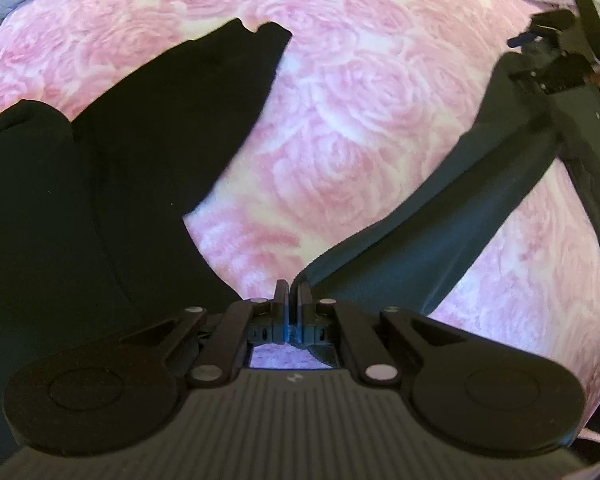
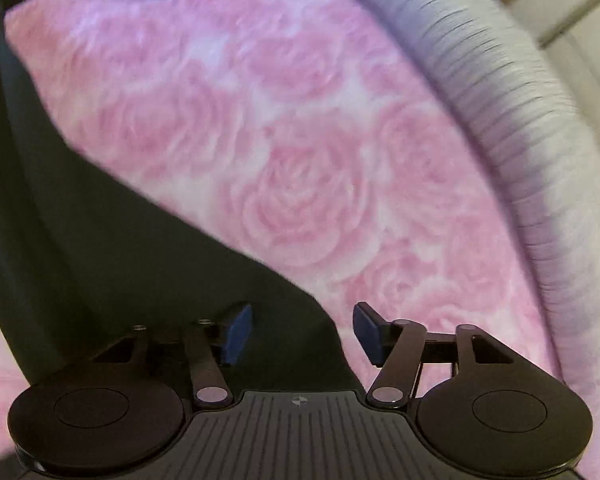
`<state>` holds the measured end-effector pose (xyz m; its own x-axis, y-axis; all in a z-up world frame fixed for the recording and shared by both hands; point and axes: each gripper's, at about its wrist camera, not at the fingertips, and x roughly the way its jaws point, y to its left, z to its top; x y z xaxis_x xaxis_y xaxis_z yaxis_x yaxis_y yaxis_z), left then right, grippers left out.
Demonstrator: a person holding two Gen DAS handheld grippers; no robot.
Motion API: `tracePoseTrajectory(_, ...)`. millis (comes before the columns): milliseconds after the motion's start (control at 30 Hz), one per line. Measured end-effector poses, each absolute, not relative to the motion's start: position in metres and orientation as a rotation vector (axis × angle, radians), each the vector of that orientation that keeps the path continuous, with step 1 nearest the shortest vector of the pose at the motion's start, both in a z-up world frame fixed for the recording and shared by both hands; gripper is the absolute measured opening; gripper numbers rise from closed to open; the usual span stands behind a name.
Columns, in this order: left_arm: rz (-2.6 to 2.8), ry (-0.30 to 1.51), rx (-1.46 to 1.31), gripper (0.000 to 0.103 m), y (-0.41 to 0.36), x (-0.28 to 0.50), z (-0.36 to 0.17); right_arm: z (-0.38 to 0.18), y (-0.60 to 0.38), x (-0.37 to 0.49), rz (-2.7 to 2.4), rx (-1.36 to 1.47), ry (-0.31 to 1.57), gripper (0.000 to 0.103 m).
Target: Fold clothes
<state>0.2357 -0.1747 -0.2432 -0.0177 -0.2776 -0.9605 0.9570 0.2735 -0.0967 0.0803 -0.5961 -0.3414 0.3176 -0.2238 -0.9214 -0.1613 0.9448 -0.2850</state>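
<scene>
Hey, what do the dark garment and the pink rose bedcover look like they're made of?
Dark garment: seemingly a soft matte knit or fleece, since it drapes limply without shine; the exact fibre is unclear. Pink rose bedcover: probably plush fleece or a soft printed fabric, given its fuzzy, blurred-looking rose pattern and dull surface.

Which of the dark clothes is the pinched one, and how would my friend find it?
Look at the big pink rose blanket. Two dark clothes lie on it: a black one spread flat on the left, and a dark green one stretched in a long band on the right. The green one is it: its near end is pinched in the shut left gripper.
</scene>
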Motion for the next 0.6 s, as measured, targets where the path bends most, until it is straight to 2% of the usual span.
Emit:
tracePoseTrajectory(33,-1.155,1.171,0.776,0.002,-0.173,0.234,-0.246,-0.344,-0.602,0.084,-0.023,-0.323,1.276,0.06)
tracePoseTrajectory(67,-1.153,1.175,0.775,0.002,-0.173,0.232,-0.248,-0.342,-0.607,0.087,-0.017,-0.266,1.278,0.055)
tracePoseTrajectory(100,-1.148,1.172,0.763,0.002,-0.17,0.232,-0.247,-0.339,-0.615,0.088,-0.01,-0.194,1.274,0.041)
tracePoseTrajectory(133,-1.14,1.162,0.742,0.002,-0.169,0.232,-0.244,-0.336,-0.623,0.089,-0.003,-0.122,1.27,0.009)
tracePoseTrajectory(200,-1.115,1.126,0.684,0.002,-0.169,0.238,-0.238,-0.326,-0.632,0.089,-0.03,-0.084,1.227,0.004)
tracePoseTrajectory(367,-1.056,1.124,0.619,0.002,-0.189,0.255,-0.246,-0.323,-0.642,0.095,-0.135,-0.128,1.15,0.004)
tracePoseTrajectory(400,-1.037,1.135,0.626,0.006,-0.194,0.258,-0.251,-0.326,-0.641,0.099,-0.152,-0.135,1.155,0.005)
tracePoseTrajectory(433,-1.018,1.145,0.632,0.011,-0.198,0.261,-0.256,-0.328,-0.639,0.102,-0.17,-0.136,1.168,0.008)
tracePoseTrajectory(533,-0.941,1.143,0.602,0.016,-0.189,0.267,-0.253,-0.317,-0.628,0.099,-0.252,-0.163,1.128,0.032)
tracePoseTrajectory(600,-0.898,1.138,0.558,0.019,-0.176,0.27,-0.244,-0.301,-0.614,0.087,-0.272,-0.093,1.069,0.038)
